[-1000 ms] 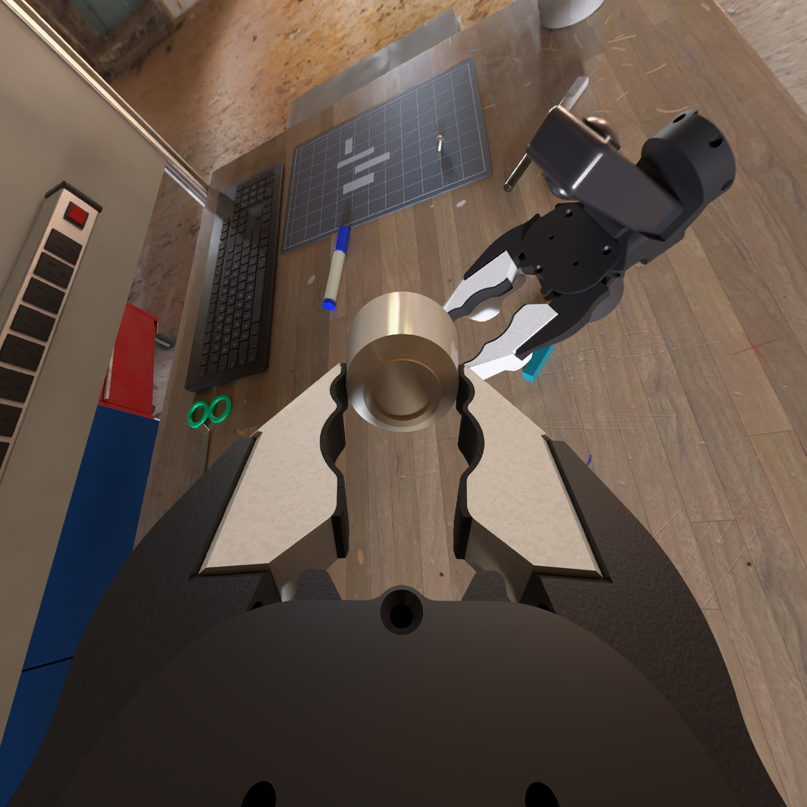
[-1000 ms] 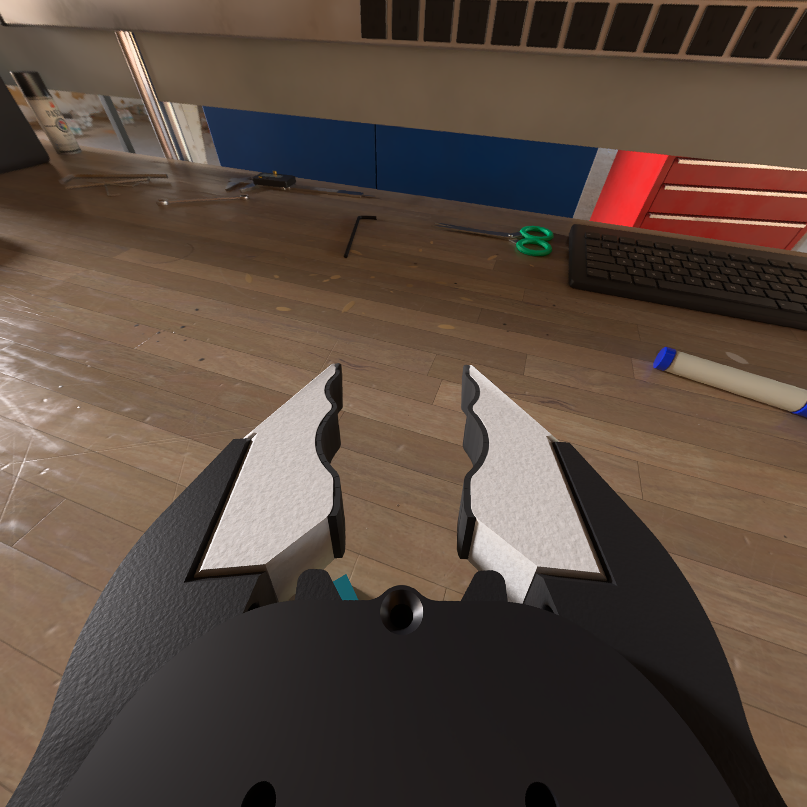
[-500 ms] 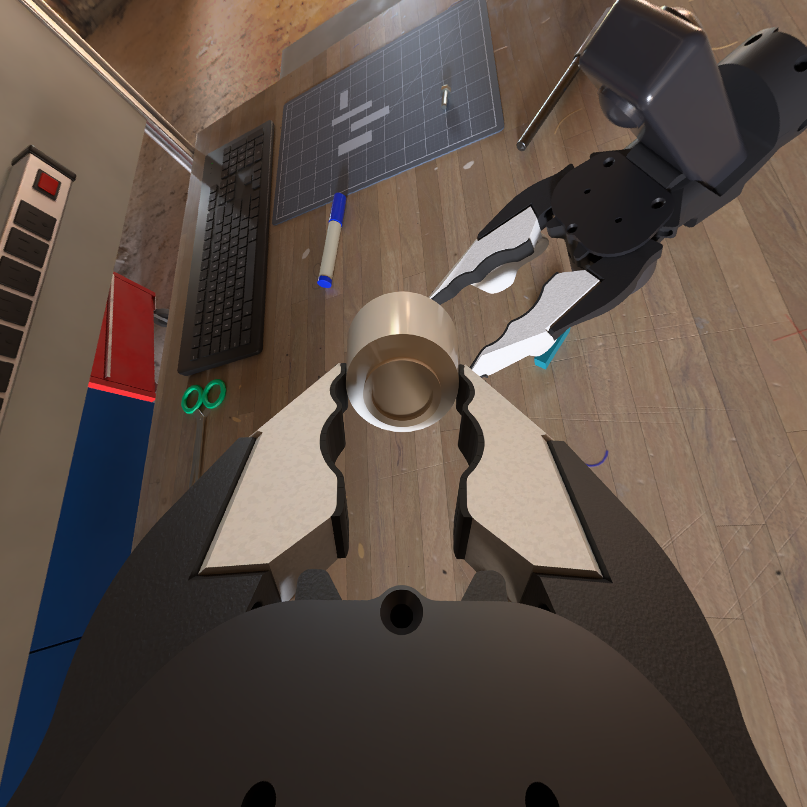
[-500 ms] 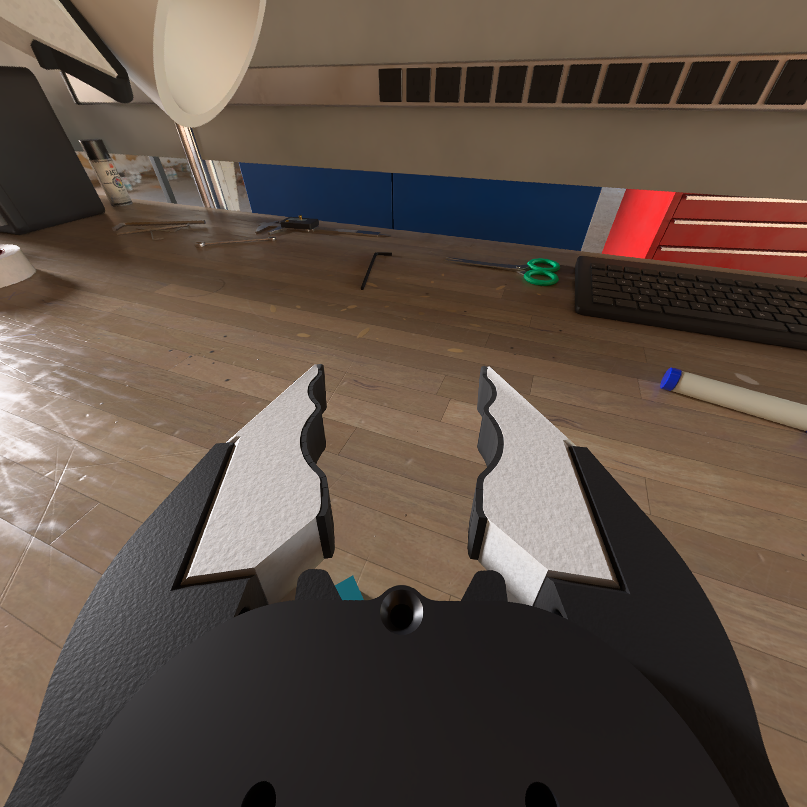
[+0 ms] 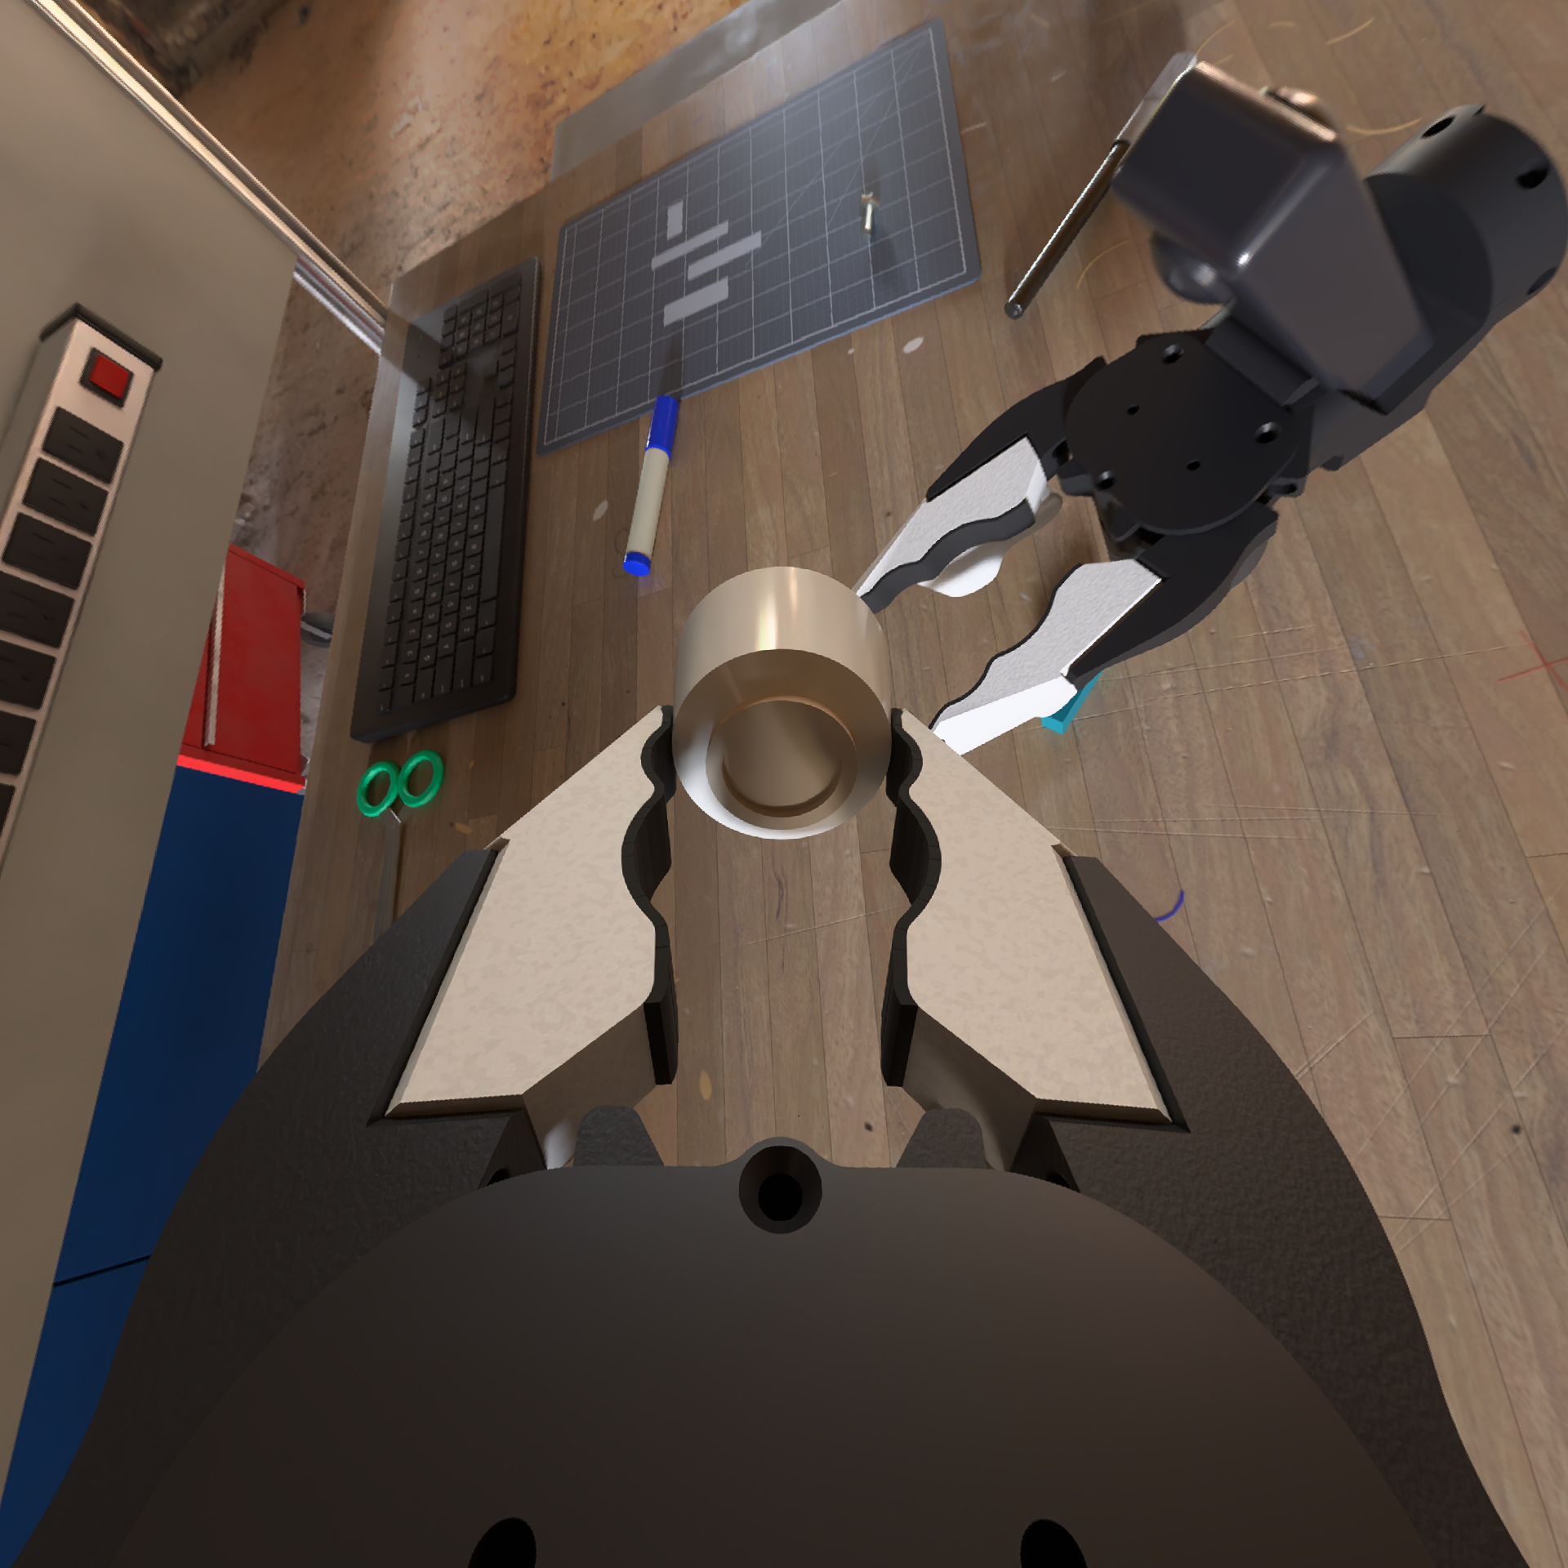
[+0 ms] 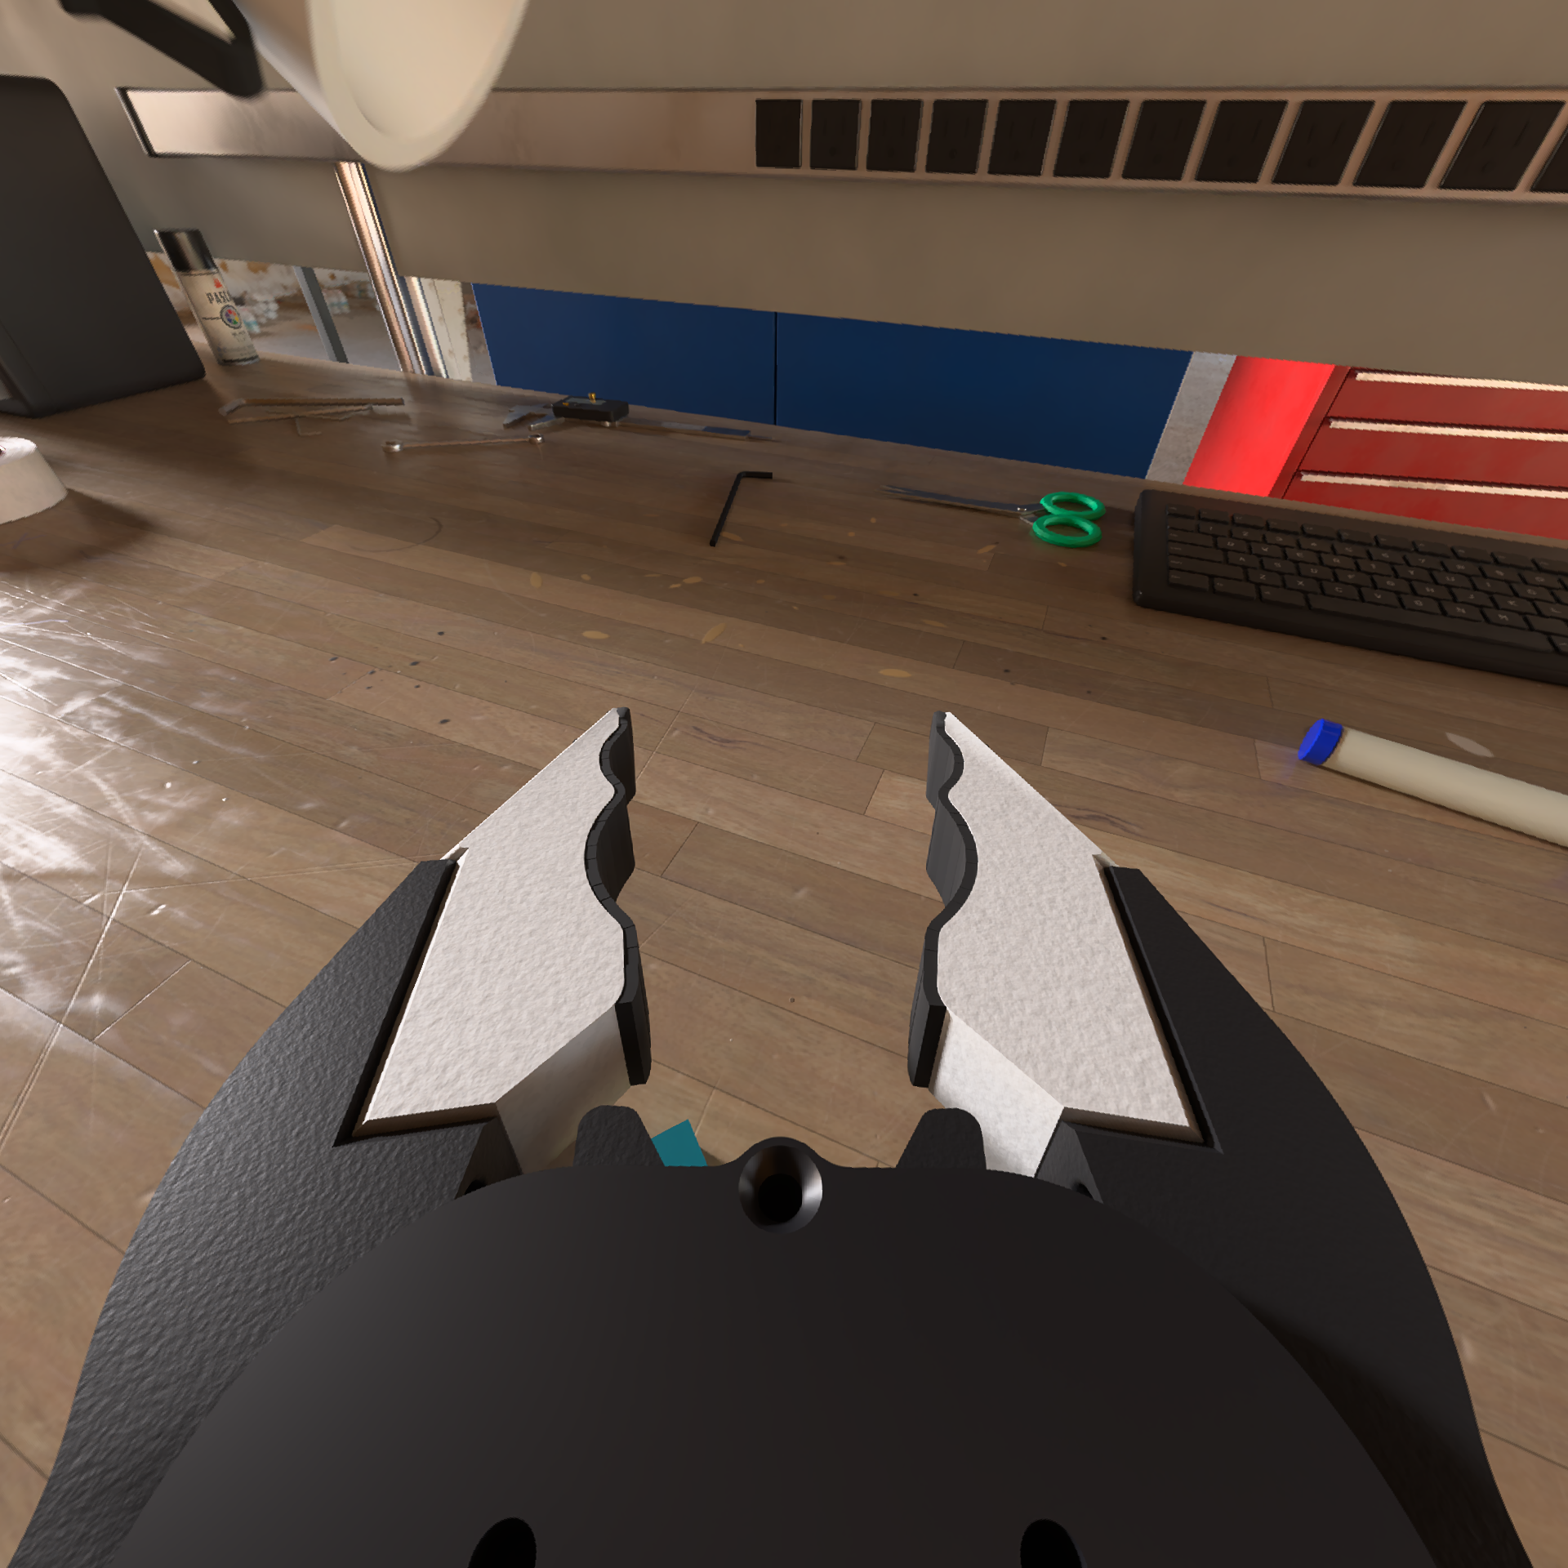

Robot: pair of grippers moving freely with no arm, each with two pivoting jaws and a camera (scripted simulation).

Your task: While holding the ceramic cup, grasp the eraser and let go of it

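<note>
My left gripper [image 5: 781,725] is shut on the ceramic cup [image 5: 781,738], a tan cup held on its side above the wooden table with its base toward the camera. The cup's open mouth shows at the top left of the right wrist view [image 6: 407,76]. My right gripper [image 6: 781,717] is open and empty; in the left wrist view it [image 5: 912,662] hovers just right of the cup. The teal eraser [image 5: 1067,708] lies on the table under the right gripper's near finger. Only a corner of it shows between the finger bases in the right wrist view [image 6: 679,1141].
A black keyboard [image 5: 450,509], a blue-capped marker [image 5: 649,484], green-handled scissors [image 5: 399,781] and a grey cutting mat [image 5: 764,246] lie on the table. A hex key [image 6: 730,509] and a spray can [image 6: 208,297] sit near the far edge. A power strip [image 5: 59,526] is on the wall.
My right gripper has opened wider and risen from the table, leaving the eraser lying below it. The cup has come into the top left of the right wrist view.
</note>
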